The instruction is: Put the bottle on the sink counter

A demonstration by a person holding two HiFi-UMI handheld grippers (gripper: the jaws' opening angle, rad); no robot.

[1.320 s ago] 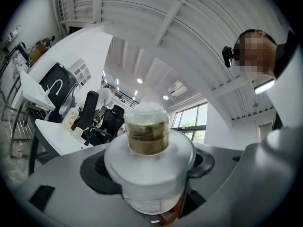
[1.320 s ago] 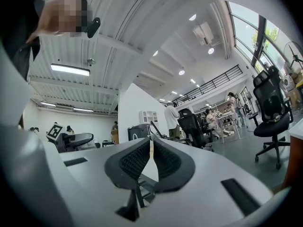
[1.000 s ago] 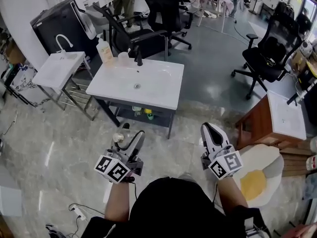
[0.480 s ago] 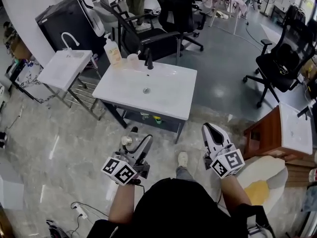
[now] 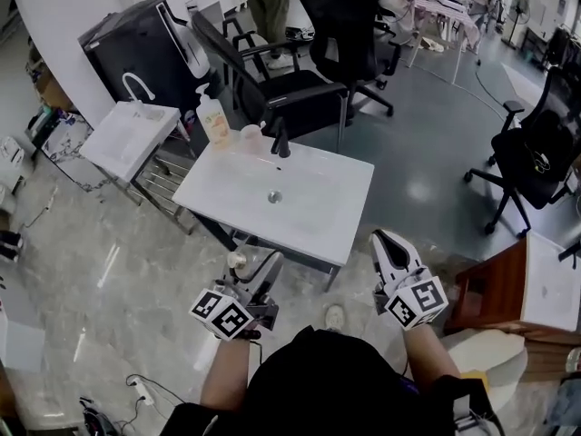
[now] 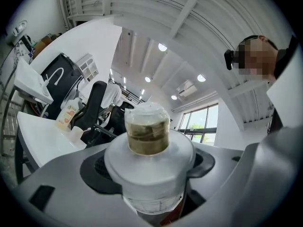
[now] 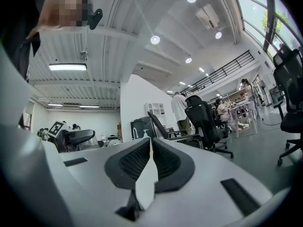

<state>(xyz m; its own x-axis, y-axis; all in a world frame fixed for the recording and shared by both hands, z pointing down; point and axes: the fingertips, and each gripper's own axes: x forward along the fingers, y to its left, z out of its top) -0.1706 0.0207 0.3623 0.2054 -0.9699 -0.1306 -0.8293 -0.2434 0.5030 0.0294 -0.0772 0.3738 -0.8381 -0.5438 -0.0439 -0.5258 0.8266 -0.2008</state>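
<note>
Clear plastic bottle (image 6: 147, 136), brownish at the neck, sits clamped in the left gripper (image 5: 259, 266), pads pressing on its body; same hold as a second ago. Right gripper (image 5: 388, 243) has its jaws together on nothing and rides alongside. What changed: both grippers have been carried forward, and the white sink counter (image 5: 338, 214) now fills more of the head view, its near edge just past the jaw tips where before it stood well apart. The bottle is still off the counter, short of that near edge and, as I read it, below it. So the approach looks nearly done, with lift and set-down left. The basin takes the middle. At the far left corner stand a soap bottle (image 5: 214, 121) and a cup (image 5: 251, 137), with the black faucet (image 5: 280, 139) beside them. The bare near left corner or right edge looks the safest landing spot.
</note>
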